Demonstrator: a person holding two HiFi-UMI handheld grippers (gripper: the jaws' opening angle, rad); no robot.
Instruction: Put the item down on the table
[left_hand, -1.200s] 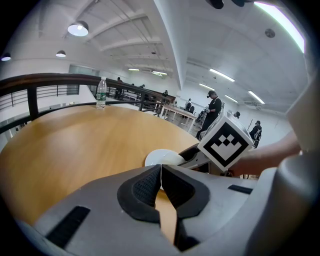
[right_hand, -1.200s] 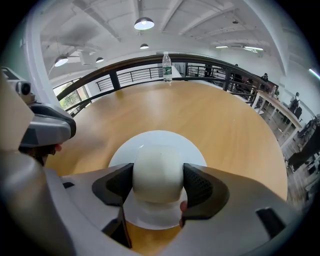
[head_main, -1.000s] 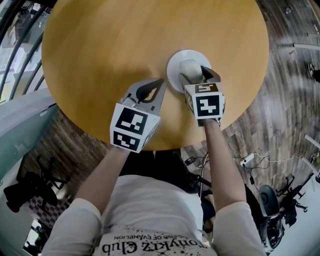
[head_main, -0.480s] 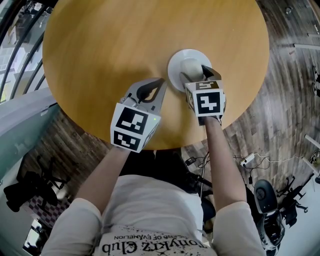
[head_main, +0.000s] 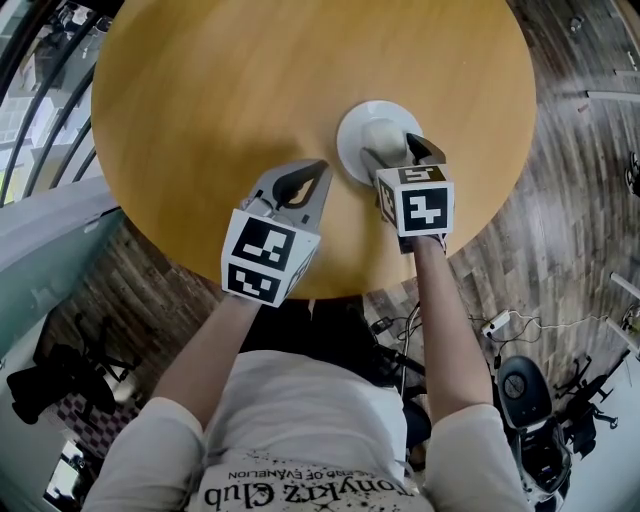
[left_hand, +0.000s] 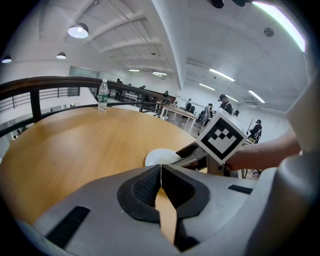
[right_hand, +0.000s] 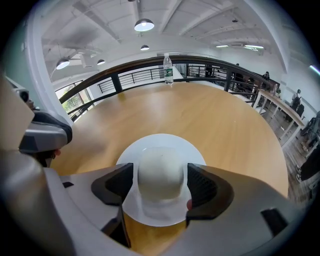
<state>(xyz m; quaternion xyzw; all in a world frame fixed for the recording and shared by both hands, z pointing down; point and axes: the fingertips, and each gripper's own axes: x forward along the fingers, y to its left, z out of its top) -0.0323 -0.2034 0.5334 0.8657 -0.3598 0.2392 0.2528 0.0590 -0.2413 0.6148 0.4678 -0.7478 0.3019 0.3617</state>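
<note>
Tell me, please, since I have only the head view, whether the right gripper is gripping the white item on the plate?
Observer: In the right gripper view, the right gripper has its jaws apart on either side of the white item, which sits on the plate. A thin gap seems to show at each pad.
Operator: Is the left gripper carrying anything?
Observer: No. The left gripper is shut, with nothing between its jaws.
Operator: Is there anything else ahead?
Observer: A water bottle stands upright at the table's far side, by the railing.
</note>
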